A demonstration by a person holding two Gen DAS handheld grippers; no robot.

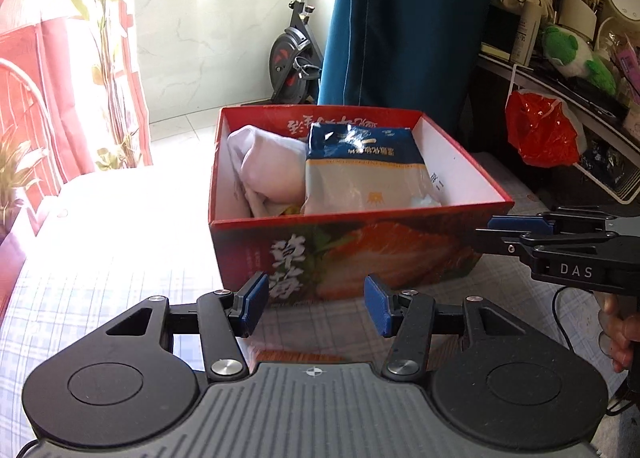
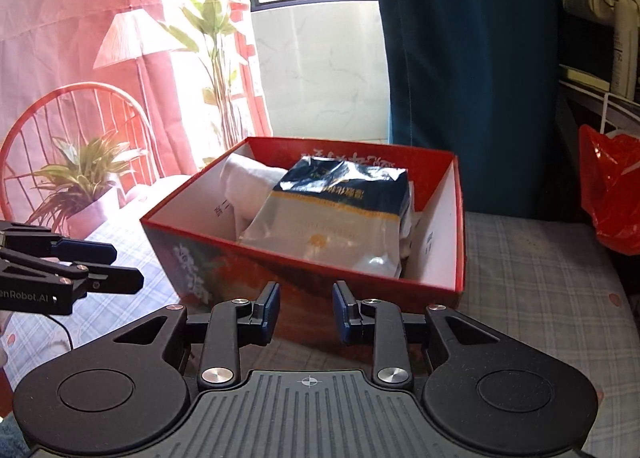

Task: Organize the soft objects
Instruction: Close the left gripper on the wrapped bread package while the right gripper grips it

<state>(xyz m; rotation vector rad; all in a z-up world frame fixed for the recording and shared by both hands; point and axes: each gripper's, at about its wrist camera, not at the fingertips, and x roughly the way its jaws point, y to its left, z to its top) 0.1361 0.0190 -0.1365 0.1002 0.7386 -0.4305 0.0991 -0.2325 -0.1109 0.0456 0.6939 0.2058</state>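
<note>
An open red cardboard box (image 1: 344,254) (image 2: 280,270) stands on a plaid cloth surface. Inside lie a blue and grey soft package (image 1: 368,174) (image 2: 336,218) and a white bundle of cloth (image 1: 268,166) (image 2: 244,186) to its left. My left gripper (image 1: 316,304) is open and empty, just in front of the box's near wall. My right gripper (image 2: 306,312) is open and empty, close to the box's near wall. The right gripper also shows at the right edge of the left wrist view (image 1: 496,234), and the left gripper at the left edge of the right wrist view (image 2: 120,266).
A red plastic bag (image 1: 540,134) (image 2: 612,198) hangs at the right by a cluttered shelf with a green plush toy (image 1: 576,54). A blue curtain (image 1: 404,18) hangs behind the box. An exercise bike (image 1: 292,54) stands behind, and potted plants (image 2: 84,182) at the left.
</note>
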